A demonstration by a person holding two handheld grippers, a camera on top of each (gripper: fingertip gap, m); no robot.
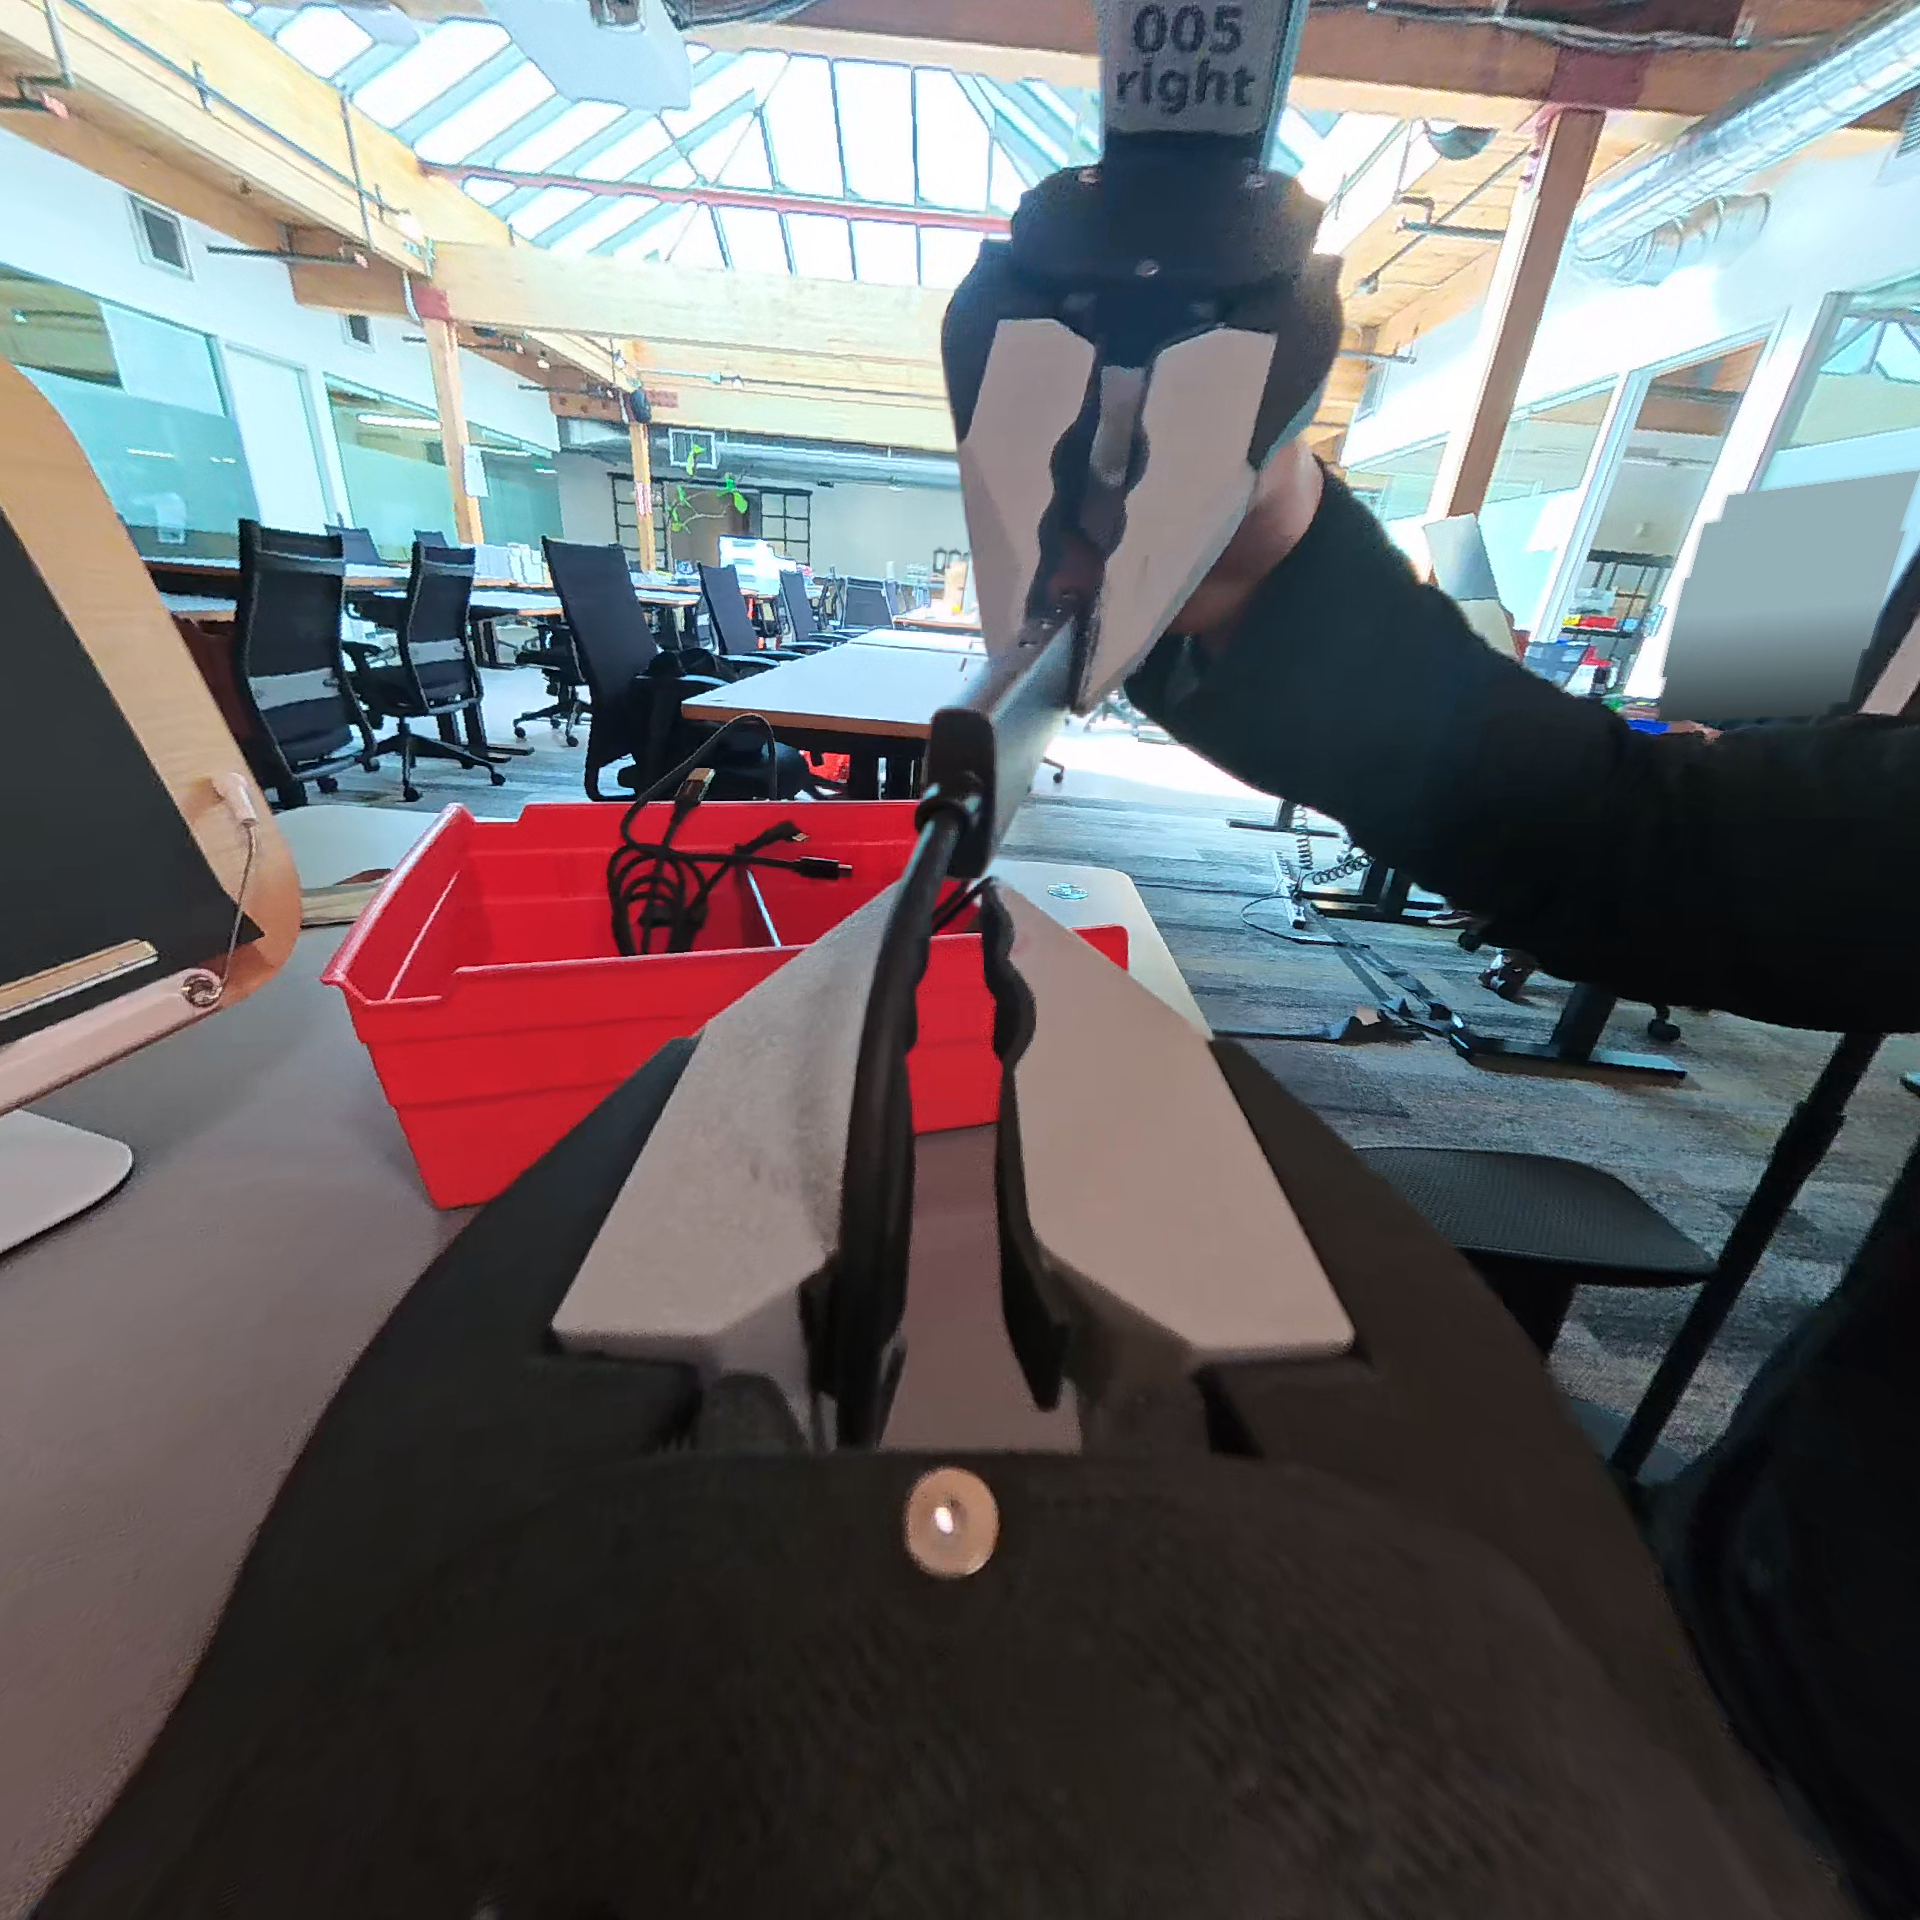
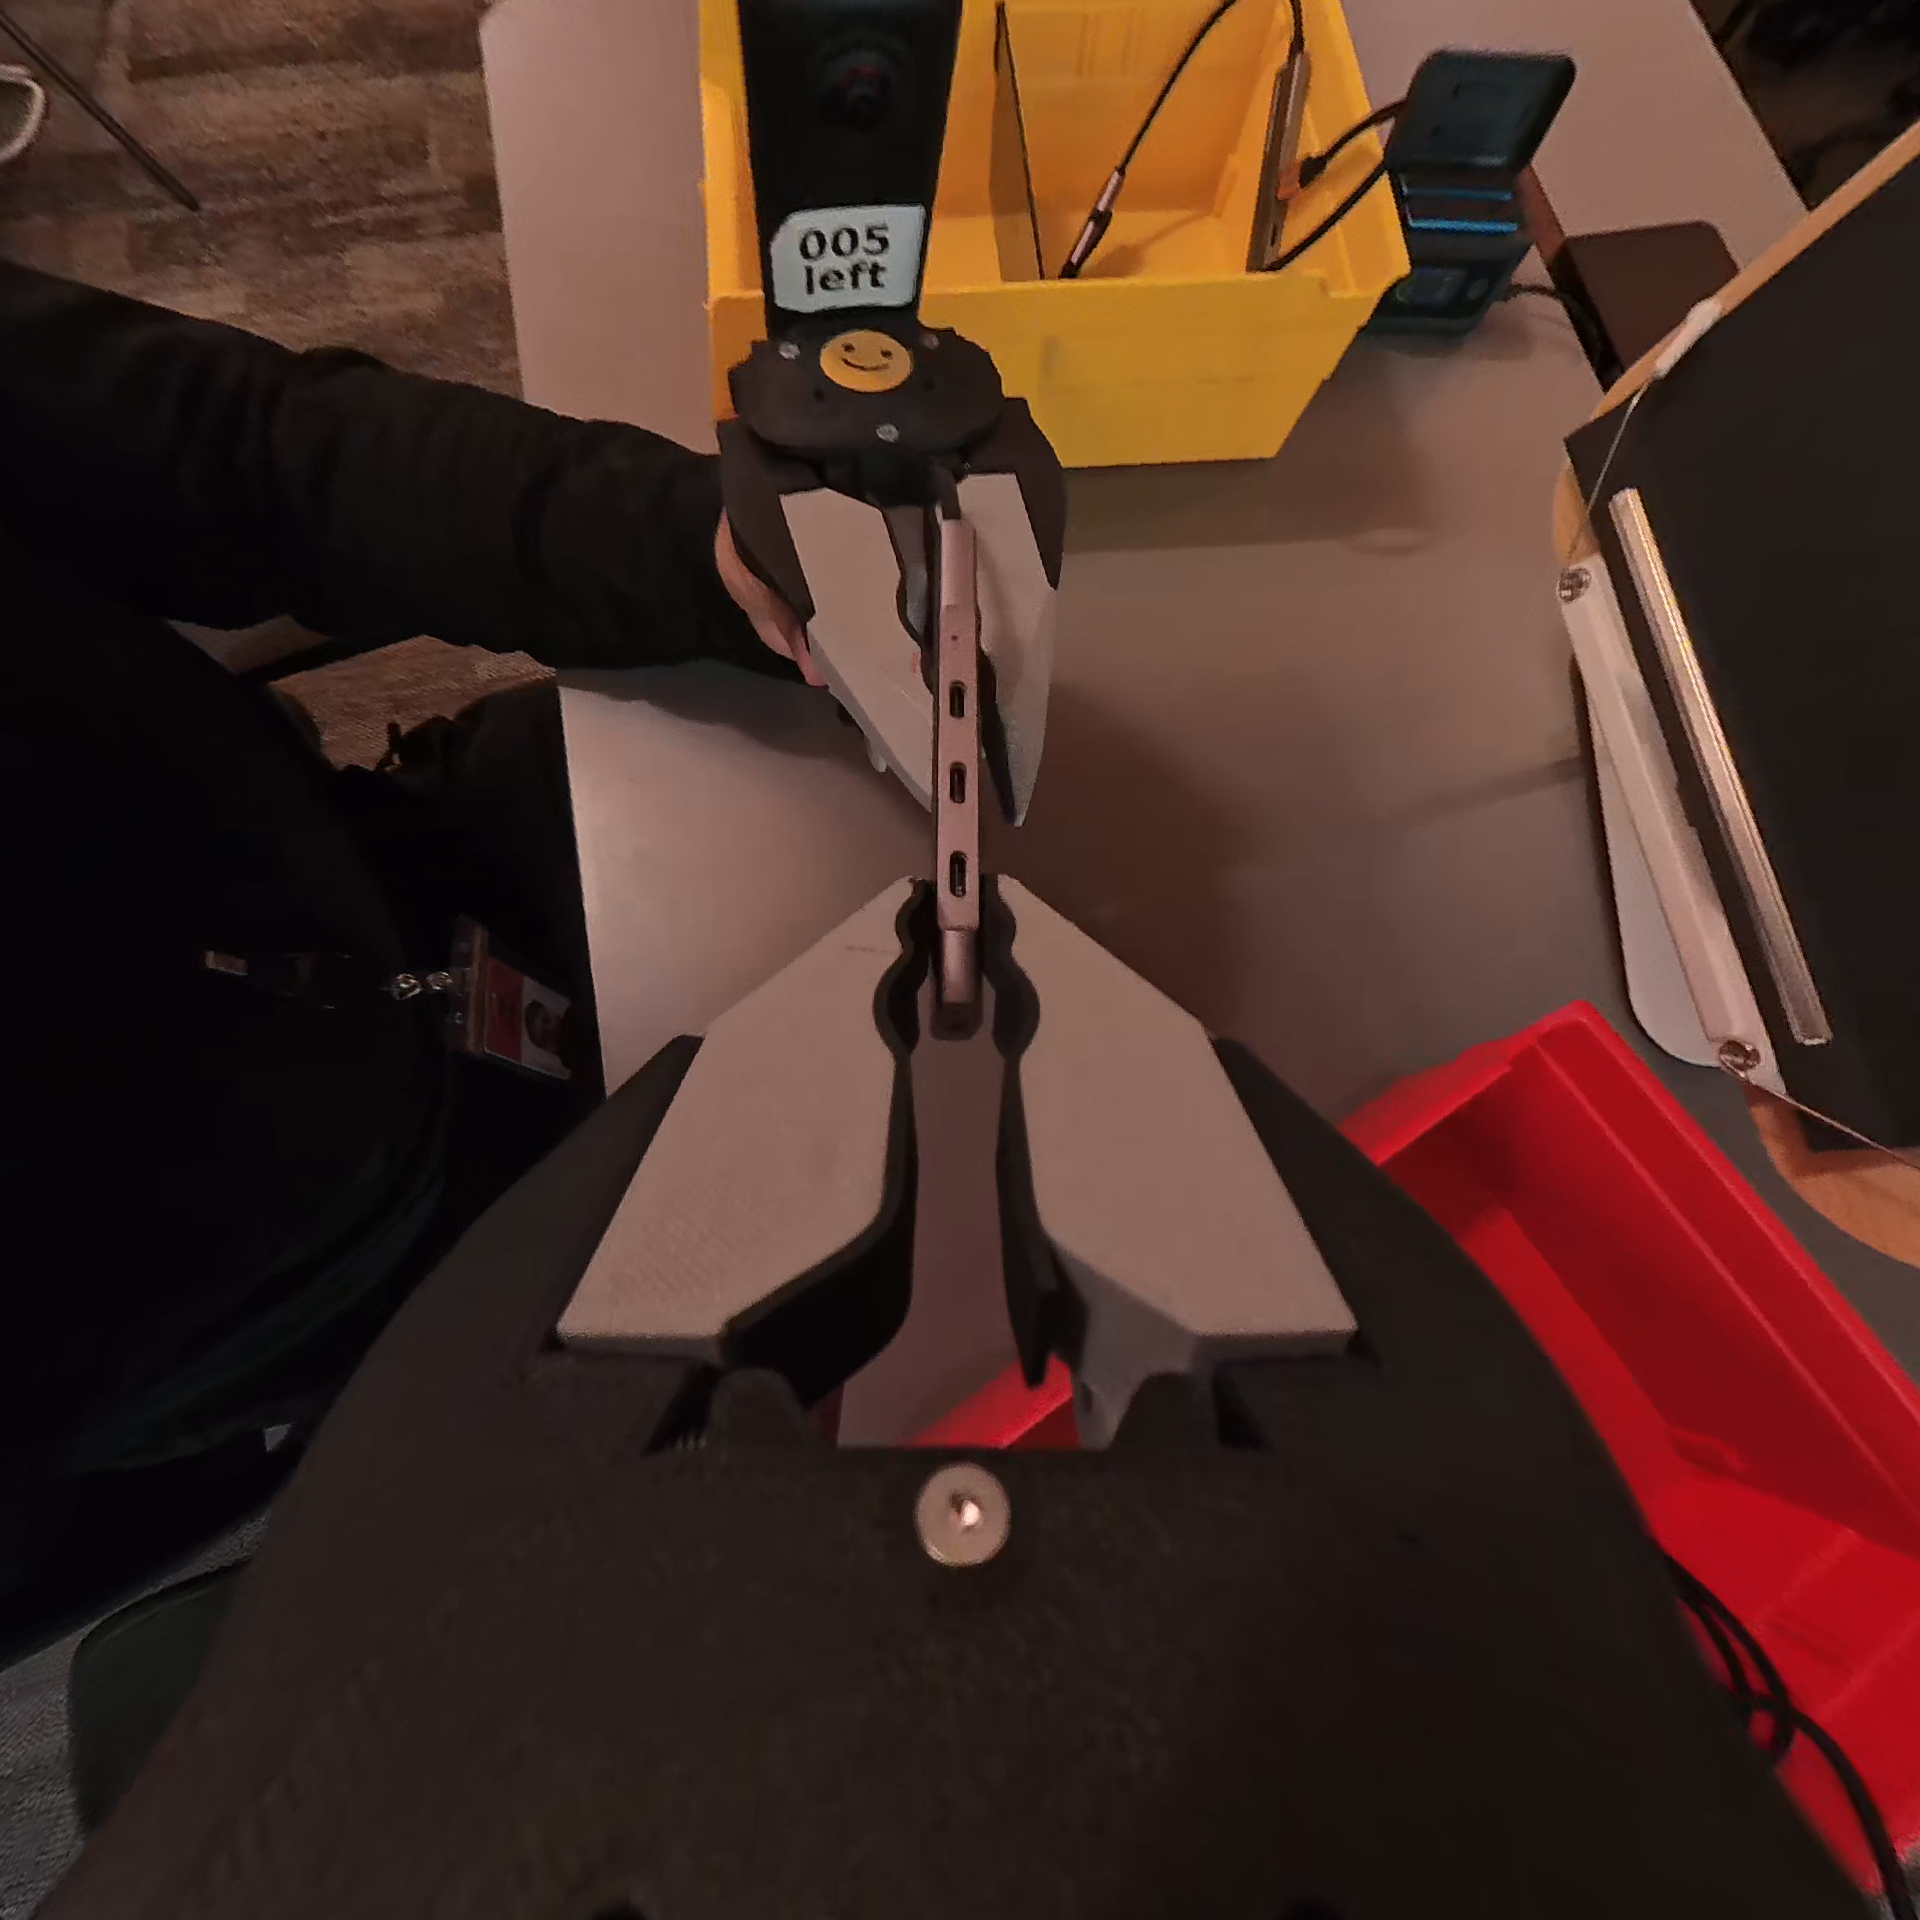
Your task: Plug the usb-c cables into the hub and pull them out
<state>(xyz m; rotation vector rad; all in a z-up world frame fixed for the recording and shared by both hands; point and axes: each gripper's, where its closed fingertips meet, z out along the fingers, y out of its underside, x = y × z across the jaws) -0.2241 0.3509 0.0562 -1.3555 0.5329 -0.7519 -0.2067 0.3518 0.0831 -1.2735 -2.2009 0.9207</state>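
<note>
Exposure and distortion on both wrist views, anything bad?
Left wrist view: skylights blown out, strong fisheye bending the beams, hub sharp. Right wrist view: dimmer and warmer, hub's ports crisp, the person's dark sleeve loses detail.

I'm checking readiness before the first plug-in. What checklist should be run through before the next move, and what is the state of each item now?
1. Hub held firmly: ok. The right gripper has its jaws shut on one end of the hub.
2. Ports free: ok. The three ports on the edge that faces the right wrist camera are empty.
3. Left gripper free to fetch a plug: not ok. Its jaws are closed on the hub's own cable.
4. USB-C cables available: ok. They are coiled in the red bin, with the plugs exposed.
5. Plug orientation: cannot tell.
</note>
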